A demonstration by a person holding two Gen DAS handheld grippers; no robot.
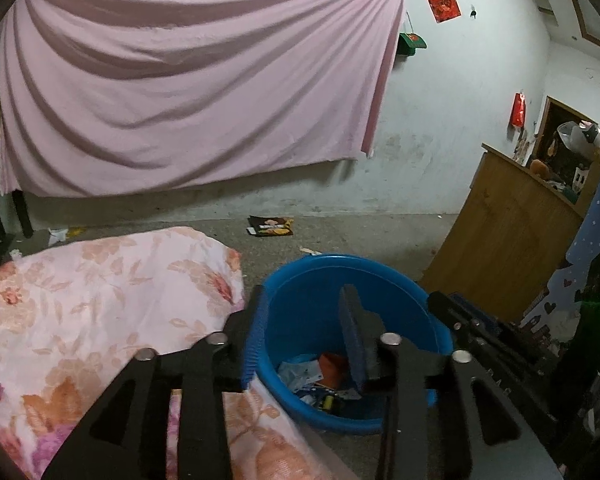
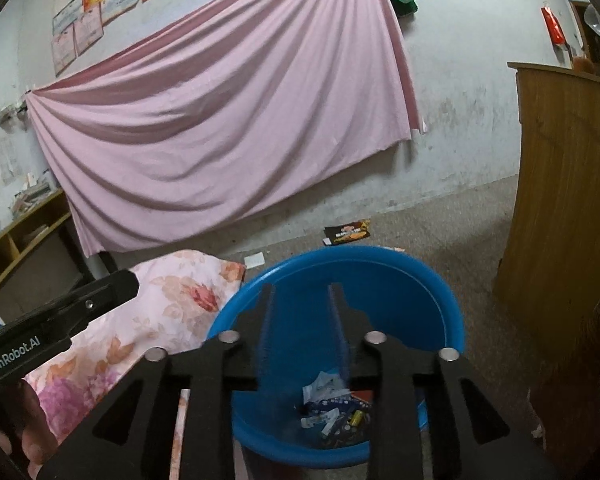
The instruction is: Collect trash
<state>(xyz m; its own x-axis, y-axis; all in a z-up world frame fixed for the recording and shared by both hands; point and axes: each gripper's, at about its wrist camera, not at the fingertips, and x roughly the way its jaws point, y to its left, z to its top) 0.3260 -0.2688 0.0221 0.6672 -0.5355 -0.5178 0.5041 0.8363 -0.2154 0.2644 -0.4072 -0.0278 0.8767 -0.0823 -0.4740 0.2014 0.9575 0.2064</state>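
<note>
Two grippers: both hang above the blue basin [image 2: 440, 304], pointing down into it.
Basin: stands on the grey floor [image 1: 380, 236], just beside the corner of the floral quilt [image 1: 100, 292].
Trash in basin: crumpled wrappers [image 2: 324, 392], a small battery [image 2: 358, 418] and an orange scrap [image 1: 332, 366] lie on its bottom.
Left gripper [image 1: 304, 336]: jaws parted, nothing between the blue pads; it sits over the basin's near-left rim.
Right gripper [image 2: 302, 328]: jaws a narrow gap apart, nothing held, centred over the basin.
Trash on floor: a dark snack packet [image 2: 347, 233] lies beyond the basin's far rim, near the wall; a white paper scrap [image 2: 254, 259] lies by the quilt's far corner.
Surroundings: a pink sheet [image 2: 220, 120] hangs on the wall; a wooden cabinet [image 2: 564, 200] stands to the right.
</note>
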